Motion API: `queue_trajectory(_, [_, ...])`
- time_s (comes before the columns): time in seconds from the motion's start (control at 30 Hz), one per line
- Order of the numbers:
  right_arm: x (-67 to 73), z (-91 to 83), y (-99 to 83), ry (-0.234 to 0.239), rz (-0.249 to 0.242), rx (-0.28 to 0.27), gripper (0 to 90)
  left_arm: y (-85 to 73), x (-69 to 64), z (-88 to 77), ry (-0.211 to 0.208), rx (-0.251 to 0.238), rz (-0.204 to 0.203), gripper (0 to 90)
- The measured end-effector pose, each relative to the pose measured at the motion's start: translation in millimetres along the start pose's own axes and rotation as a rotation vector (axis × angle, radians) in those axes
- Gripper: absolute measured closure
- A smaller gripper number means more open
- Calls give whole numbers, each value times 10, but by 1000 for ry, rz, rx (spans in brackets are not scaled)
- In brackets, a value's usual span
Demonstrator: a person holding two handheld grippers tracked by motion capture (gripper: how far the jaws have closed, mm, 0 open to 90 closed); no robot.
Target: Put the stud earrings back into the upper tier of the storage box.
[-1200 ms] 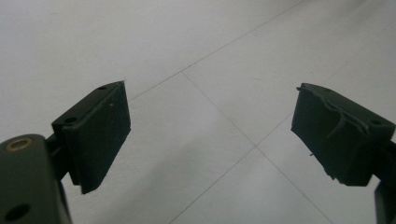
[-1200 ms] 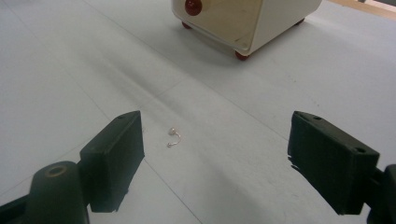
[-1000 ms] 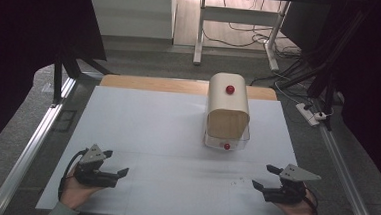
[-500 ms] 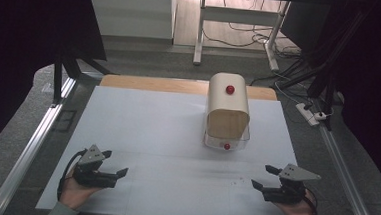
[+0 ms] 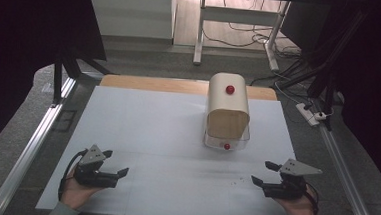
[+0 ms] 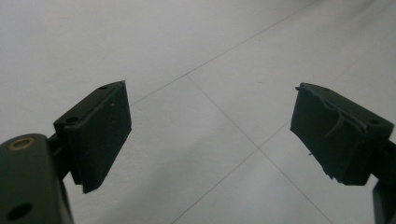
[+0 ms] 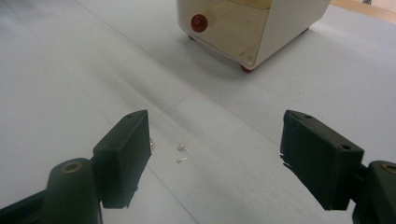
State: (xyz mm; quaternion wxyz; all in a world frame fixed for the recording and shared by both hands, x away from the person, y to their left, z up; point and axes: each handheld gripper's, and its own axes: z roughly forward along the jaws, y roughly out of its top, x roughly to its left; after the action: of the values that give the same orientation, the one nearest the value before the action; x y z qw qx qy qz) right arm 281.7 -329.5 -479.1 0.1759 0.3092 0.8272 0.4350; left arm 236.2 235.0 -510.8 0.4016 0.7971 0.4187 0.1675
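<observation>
White table (image 5: 166, 136) w/ faint seam lines across it; a strip of bare wood (image 5: 155, 84) shows along the far edge. Metal rails (image 5: 30, 148) run down both sides. Floor around is grey, room dark at left & right. Past the table: white desk legs (image 5: 199, 33) on a lit wood floor, tangle of cables (image 5: 233, 27), a power strip (image 5: 312, 115) at far right.

Cream bread-bin-style box (image 5: 227, 110) sits right of centre toward the far half, long axis pointing at the person. Red knob (image 5: 230, 89) on its rounded top, 2nd red knob (image 5: 226, 146) low on the clear near-end front. In the right gripper view the box (image 7: 252, 28) stands on small red feet, well beyond the jaws.

Left gripper (image 5: 112, 164) at near-left corner, held in a hand (image 5: 75, 190), jaws spread wide, nothing between them; left gripper view has just bare table & crossing seam lines betw. the pads (image 6: 100, 135). Well apart from the box.

Right gripper (image 5: 262, 173) at near-right, hand (image 5: 300, 209) under it, jaws likewise wide apart & empty, pointing inward toward table centre. Grey 3-cornered plate (image 5: 300, 168) on top. In the right gripper view a tiny silvery curved bit (image 7: 182, 153) lies on the table betw. the jaws, closer to the left-hand pad; another small speck (image 7: 151, 142) just beside that pad. Can't tell what they are. Neither touches a jaw as far as visible.
</observation>
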Motion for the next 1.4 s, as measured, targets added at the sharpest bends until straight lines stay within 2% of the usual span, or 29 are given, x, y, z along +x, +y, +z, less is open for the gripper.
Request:
queue_trajectory(0.23, [-7,25,121,7,-23,32,239,4,3,20,-2,5,2,122])
queue_trajectory(0.33, [-11,45,170,32,-15,44,278,3,3,20,-2,6,0,122])
queue_trajectory(0.5, [7,97,259,53,-1,61,283,-1,0,26,-3,9,-5,122])
queue_trajectory(0.57, [17,131,288,49,-4,82,292,1,-2,29,-6,9,-6,122])
queue_trajectory(0.7, [29,210,343,44,-1,162,305,3,2,31,-11,7,-7,122])
queue_trajectory(0.87, [73,325,432,47,-10,215,330,3,3,28,-18,6,-1,123])
queue_trajectory(1.07, [127,521,393,51,-48,287,352,16,0,47,-24,6,-6,122])
queue_trajectory(1.13, [114,540,366,47,-55,312,361,17,-1,57,-23,11,-2,122])
queue_trajectory(1.4, [64,582,237,62,-51,354,422,14,-2,58,-15,17,1,122])
